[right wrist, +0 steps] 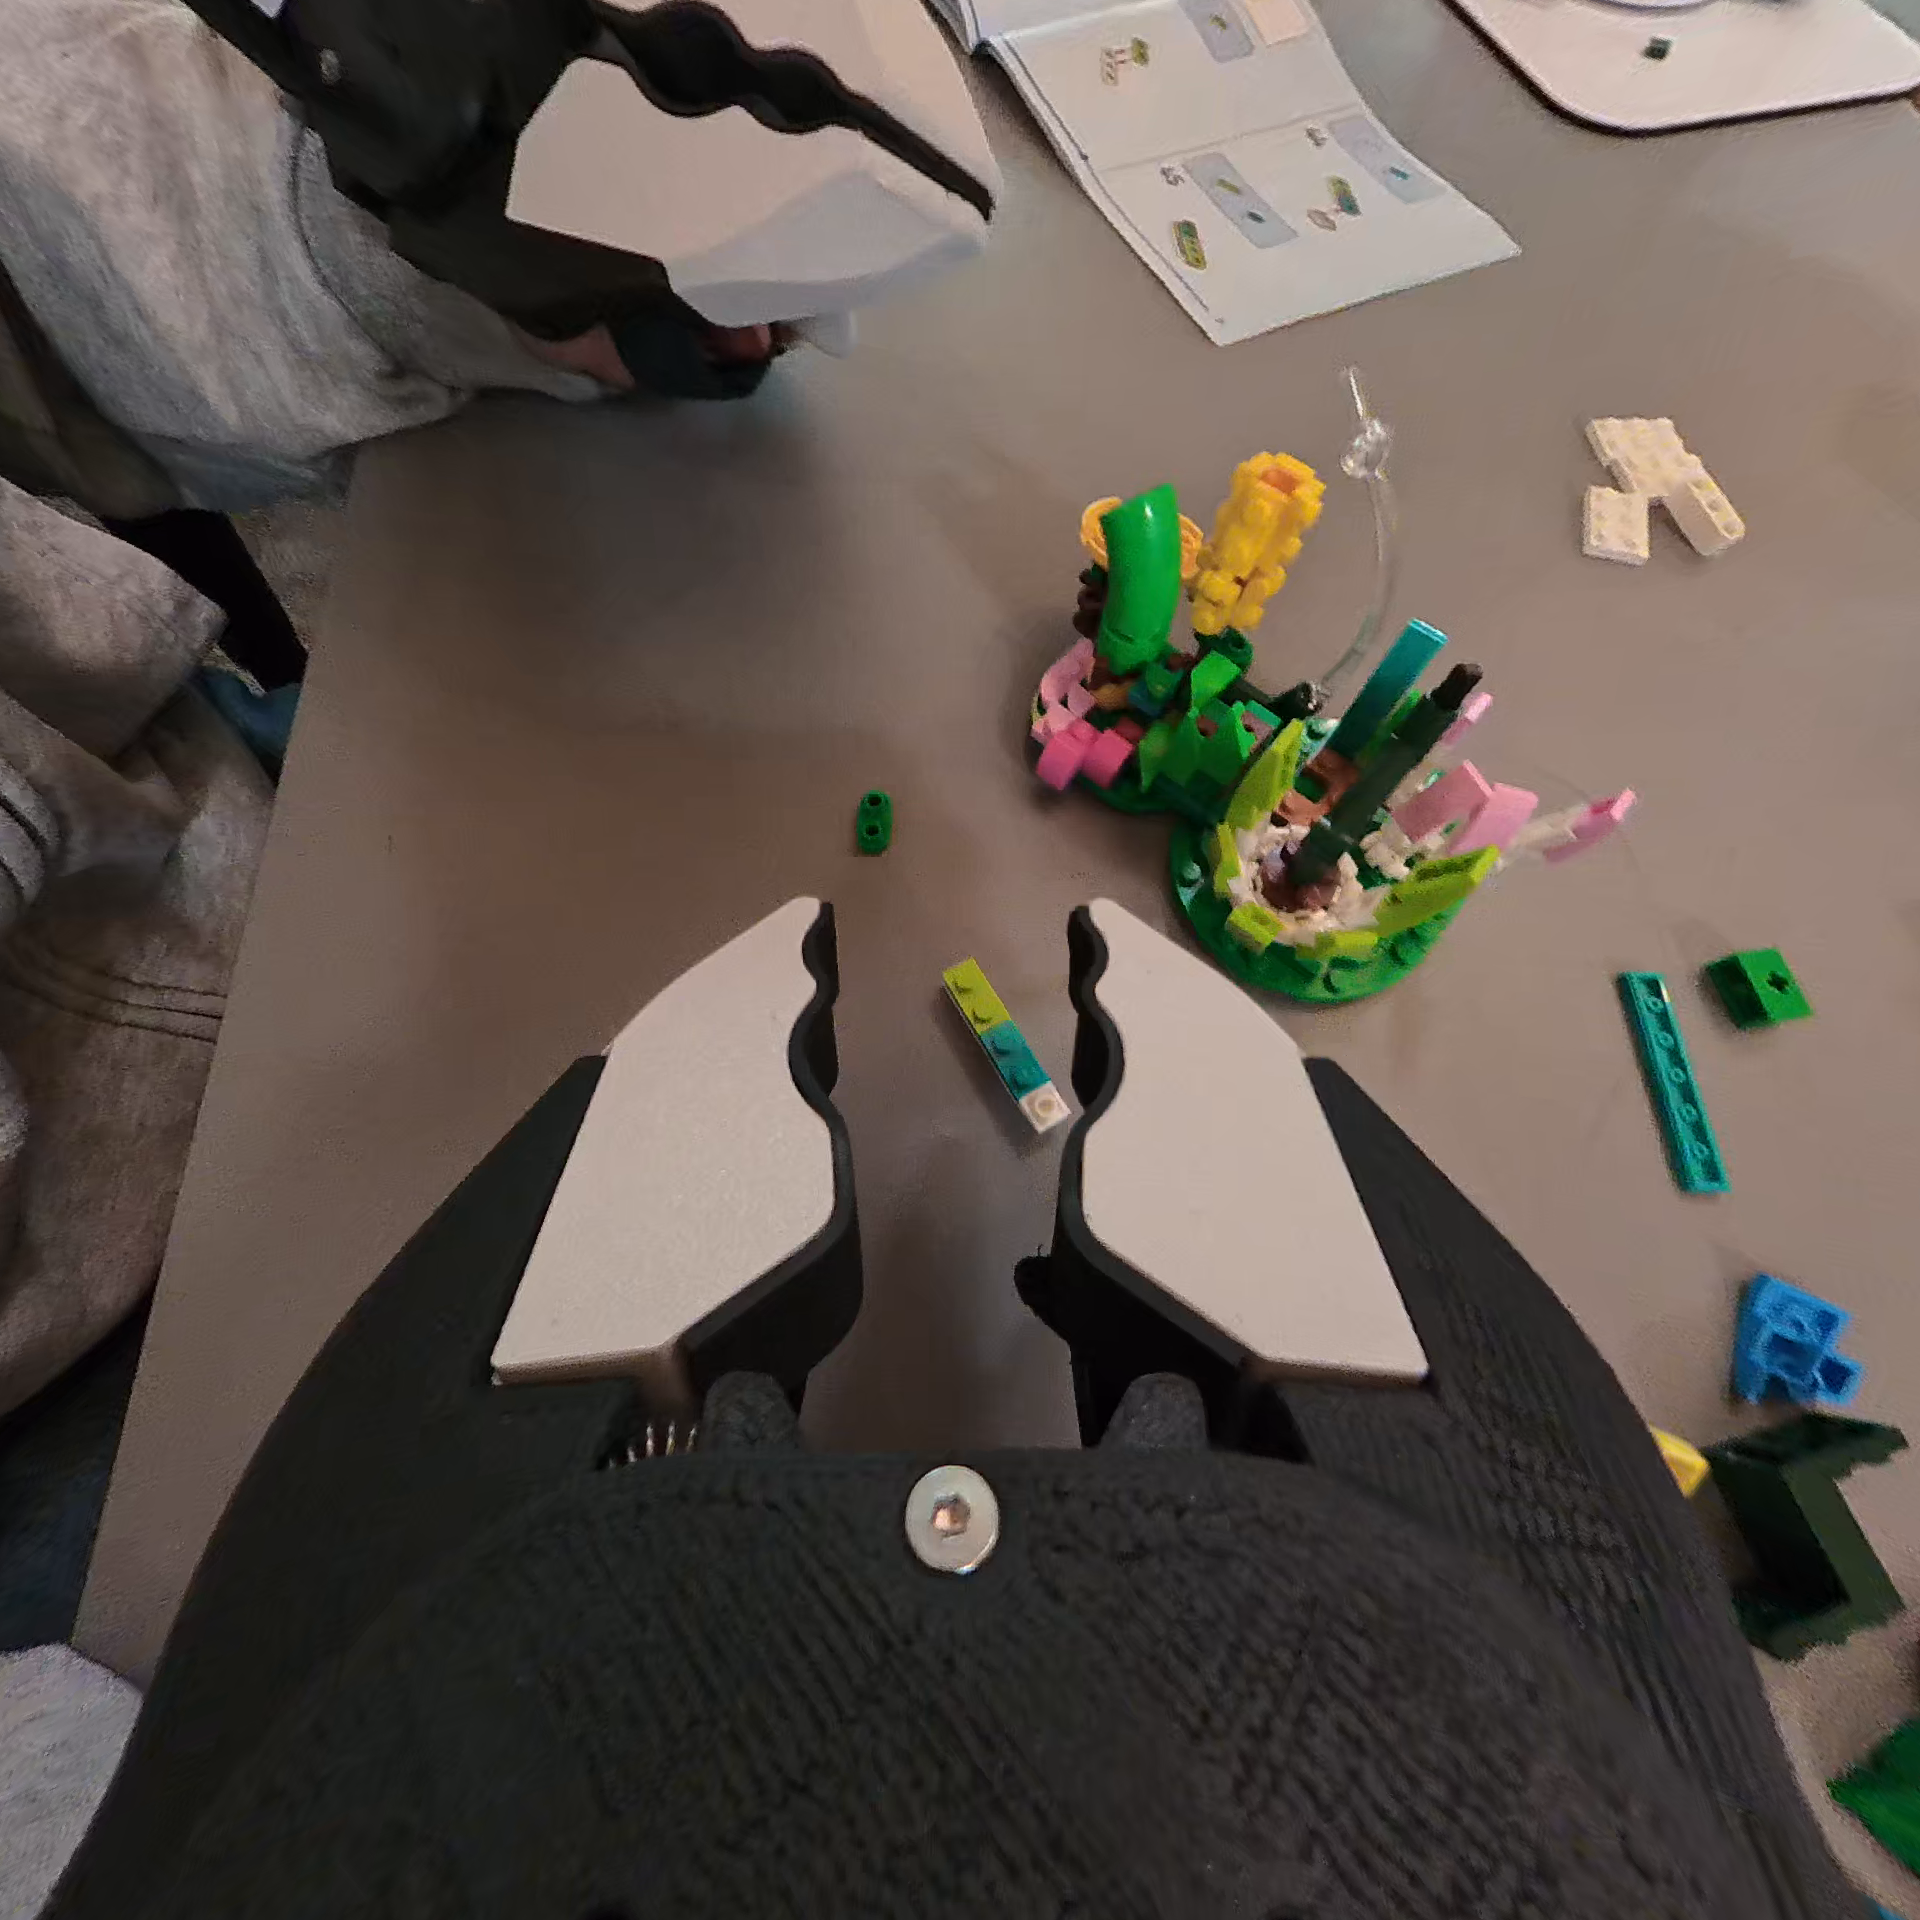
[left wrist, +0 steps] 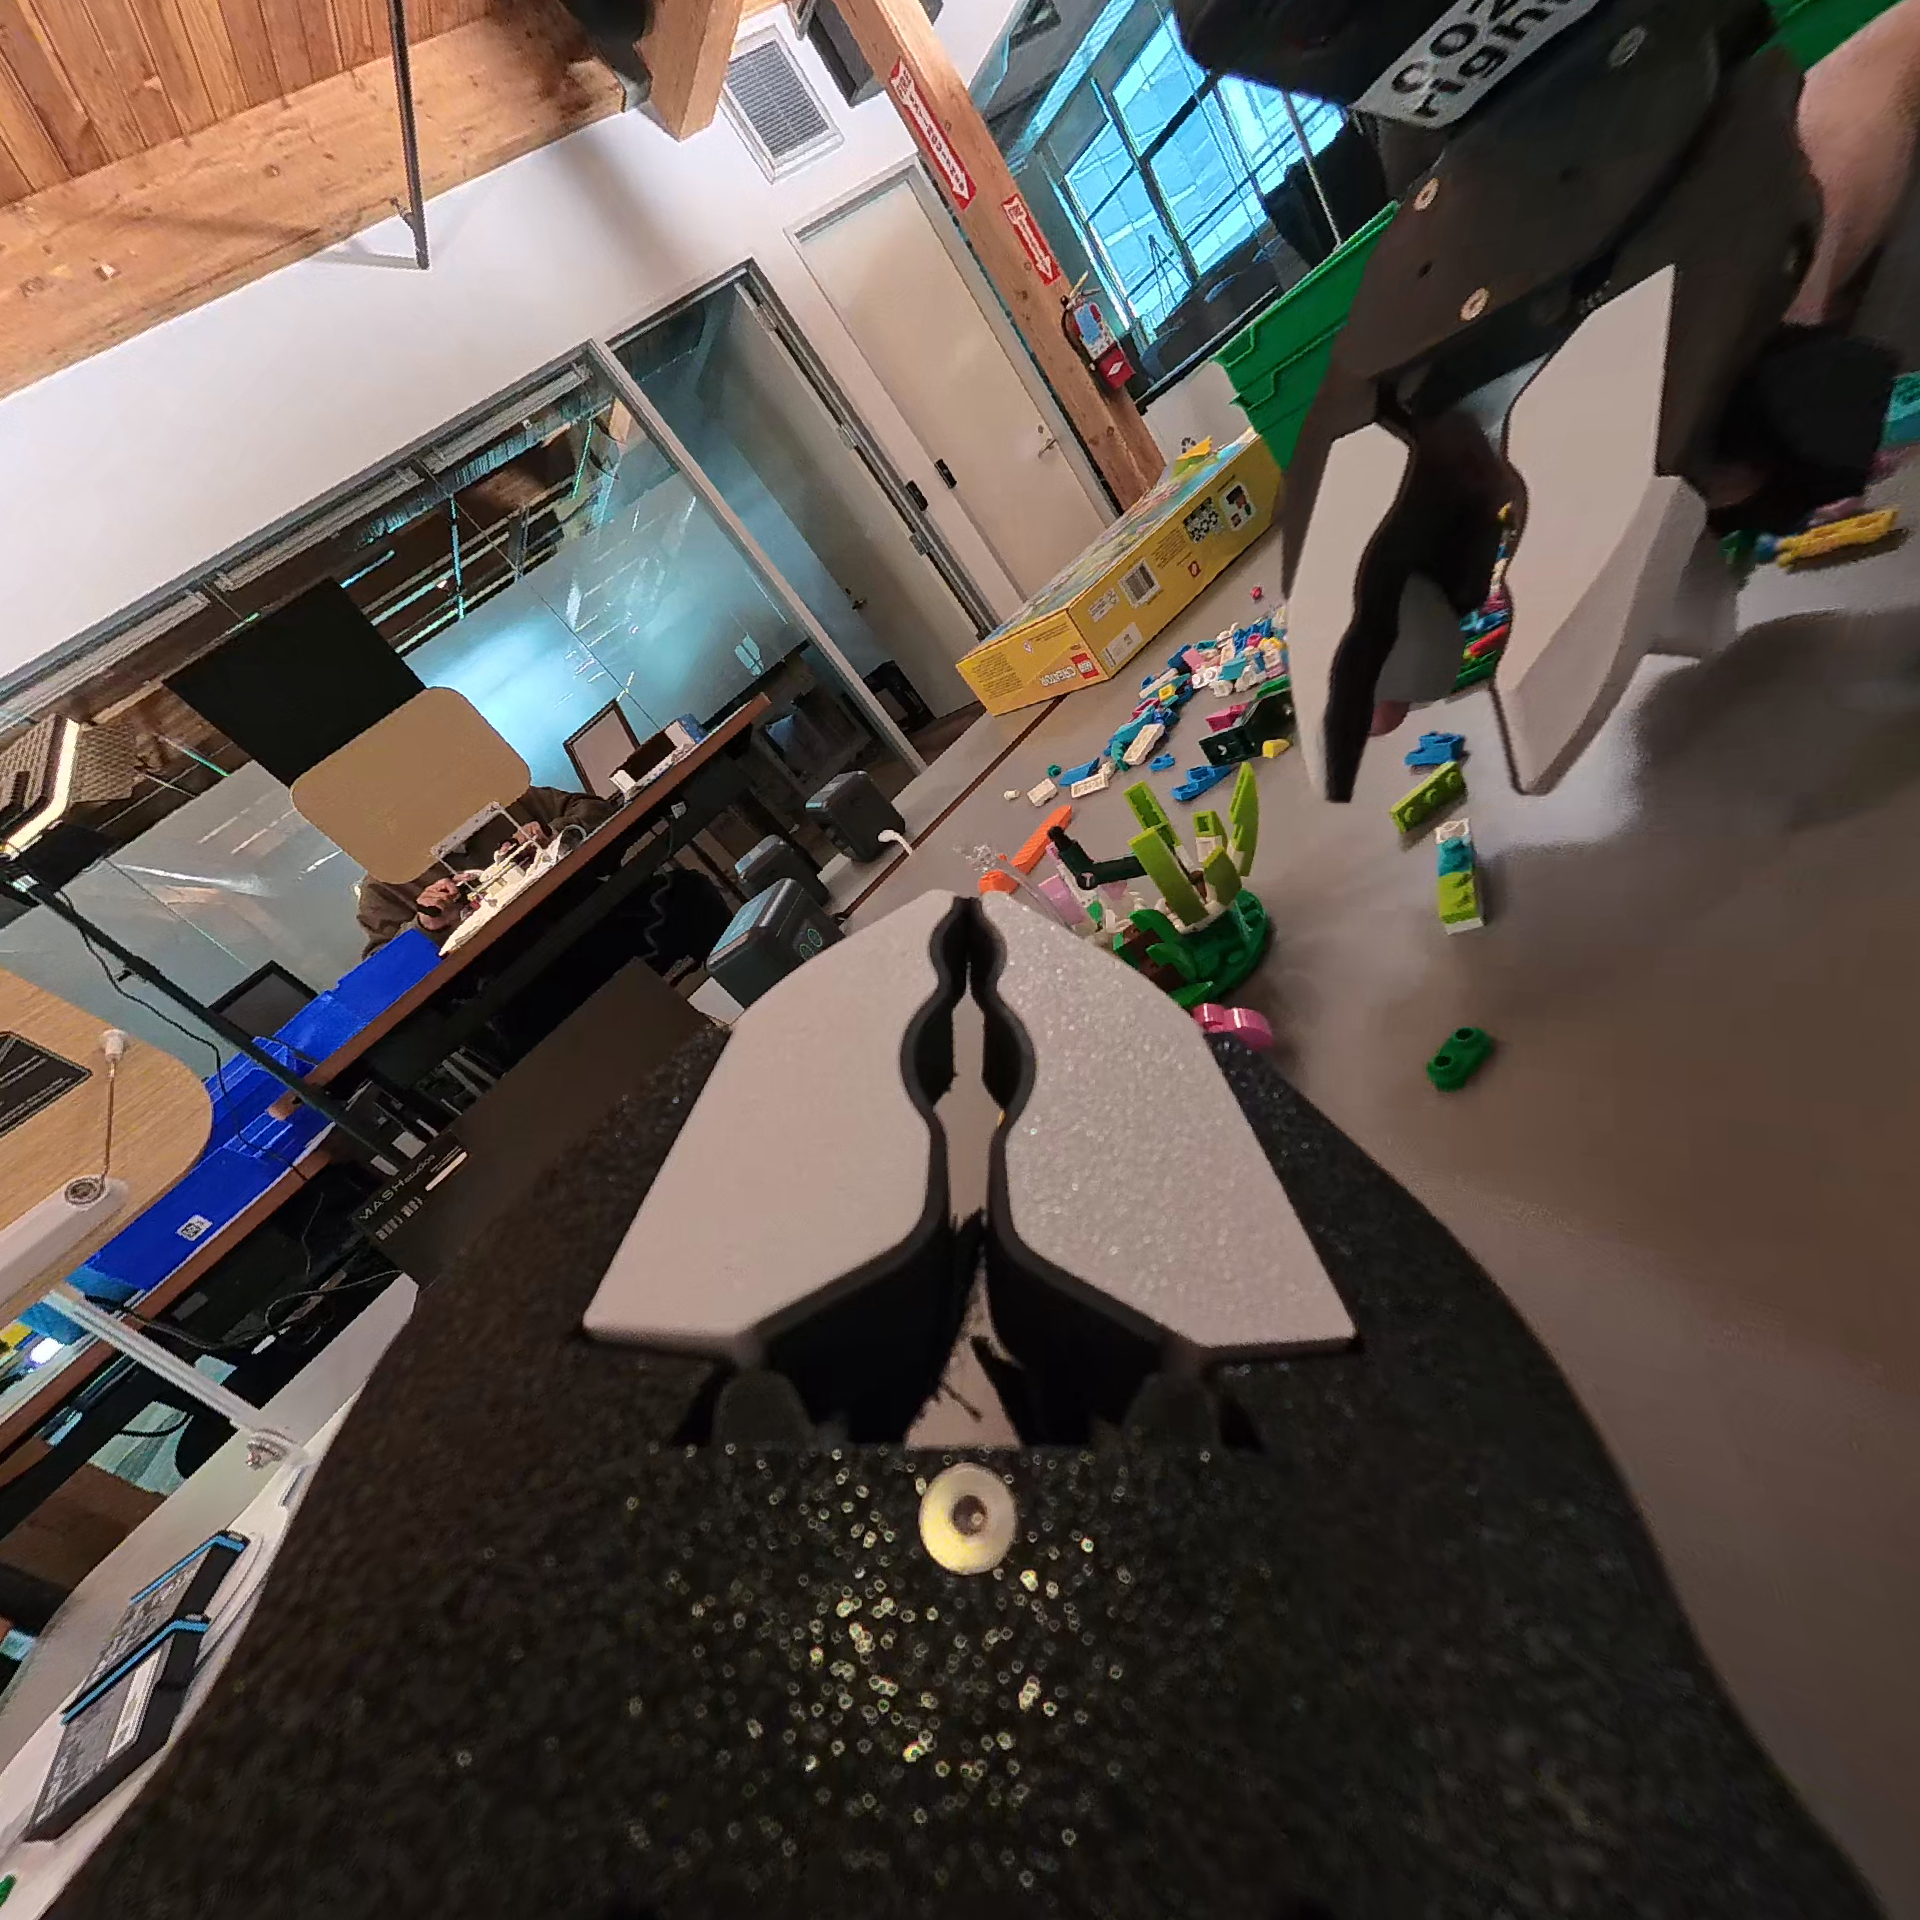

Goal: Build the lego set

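Right claw (right wrist: 951,914), spread apart, hovers over a lime-teal-white brick strip (right wrist: 1003,1042) lying lengthwise between its fingers.

The left gripper (right wrist: 966,197) is cut off by the right wrist view's top edge, a dark green piece (right wrist: 1808,1527) runs off its right edge, and the distant brick pile (left wrist: 1216,675) is too small to sort.

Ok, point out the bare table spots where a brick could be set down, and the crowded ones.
Bare: the grey stretch left of the small green two-hole piece, toward the table edge, and the patch between the flower models and instruction booklet. Crowded: loose bricks on the right.
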Action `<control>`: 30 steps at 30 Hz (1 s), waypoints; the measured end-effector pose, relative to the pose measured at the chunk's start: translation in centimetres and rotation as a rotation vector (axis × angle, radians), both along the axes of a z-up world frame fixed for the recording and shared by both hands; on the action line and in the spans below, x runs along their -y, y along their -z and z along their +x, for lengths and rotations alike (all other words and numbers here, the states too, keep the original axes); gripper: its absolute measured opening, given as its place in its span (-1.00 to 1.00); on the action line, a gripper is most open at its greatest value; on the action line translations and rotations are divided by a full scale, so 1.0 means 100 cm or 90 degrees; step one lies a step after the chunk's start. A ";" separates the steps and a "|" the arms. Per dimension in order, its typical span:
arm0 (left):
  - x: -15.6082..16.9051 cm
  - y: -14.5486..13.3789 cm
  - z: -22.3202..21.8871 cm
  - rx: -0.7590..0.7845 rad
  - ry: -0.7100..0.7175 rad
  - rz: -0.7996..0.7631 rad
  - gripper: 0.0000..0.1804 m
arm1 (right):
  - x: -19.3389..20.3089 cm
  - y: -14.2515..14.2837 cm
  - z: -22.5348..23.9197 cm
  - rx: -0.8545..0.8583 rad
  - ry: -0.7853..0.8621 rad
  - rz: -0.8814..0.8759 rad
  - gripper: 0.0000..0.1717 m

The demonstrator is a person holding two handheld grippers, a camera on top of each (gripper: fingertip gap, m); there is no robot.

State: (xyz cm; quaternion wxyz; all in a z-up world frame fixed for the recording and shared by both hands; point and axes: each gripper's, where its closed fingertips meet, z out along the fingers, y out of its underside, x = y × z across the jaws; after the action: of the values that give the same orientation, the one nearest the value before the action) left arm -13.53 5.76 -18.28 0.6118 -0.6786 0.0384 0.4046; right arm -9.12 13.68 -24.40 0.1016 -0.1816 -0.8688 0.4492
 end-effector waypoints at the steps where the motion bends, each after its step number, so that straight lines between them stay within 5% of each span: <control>1: 0.000 0.000 0.000 0.000 0.000 0.000 -1.00 | -0.002 0.001 0.001 0.007 0.002 0.007 -0.51; 30: -0.002 0.001 0.001 -0.003 0.003 -0.007 -1.00 | -0.028 0.036 -0.004 0.014 0.047 0.157 -0.74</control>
State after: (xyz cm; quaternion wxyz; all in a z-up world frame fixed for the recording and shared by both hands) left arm -13.46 5.94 -18.40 0.6089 -0.6809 0.0435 0.4046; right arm -9.56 16.47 -28.03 0.1300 -0.2048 -0.9113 0.3327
